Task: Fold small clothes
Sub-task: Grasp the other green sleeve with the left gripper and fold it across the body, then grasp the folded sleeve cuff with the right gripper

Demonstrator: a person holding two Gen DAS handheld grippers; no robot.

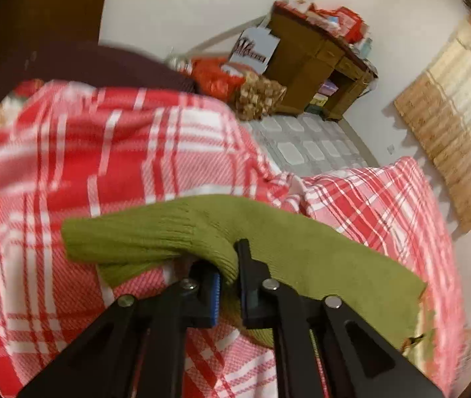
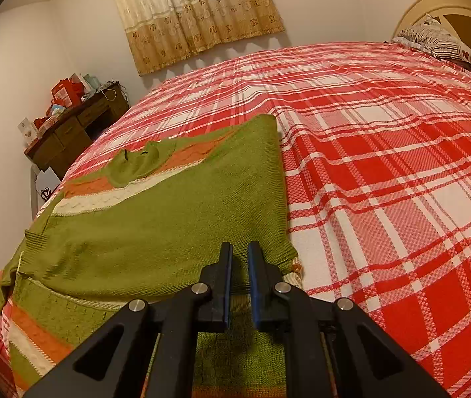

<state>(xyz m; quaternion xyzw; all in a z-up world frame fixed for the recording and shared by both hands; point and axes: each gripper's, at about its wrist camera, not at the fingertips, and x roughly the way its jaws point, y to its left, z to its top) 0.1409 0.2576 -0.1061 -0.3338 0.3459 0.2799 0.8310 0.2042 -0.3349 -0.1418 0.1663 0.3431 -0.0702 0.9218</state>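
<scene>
**Sweater half folded on the bed**

Sweater [image 2: 155, 232] lies flat near the plaid bedspread's [image 2: 384, 172] left edge. Left gripper [image 1: 227, 265] is clenched on the ribbed sleeve cuff [image 1: 155, 235], probably to swing it across. Right gripper [image 2: 239, 258] pinches the hem, likely pinning it down.

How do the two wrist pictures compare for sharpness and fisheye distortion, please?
Left wrist view: motion blur smears the plaid bedspread and the desk; the tongs and green sweater are sharper. Right wrist view: crisp throughout, though the fisheye bulges the bedspread and darkens the corners.
</scene>
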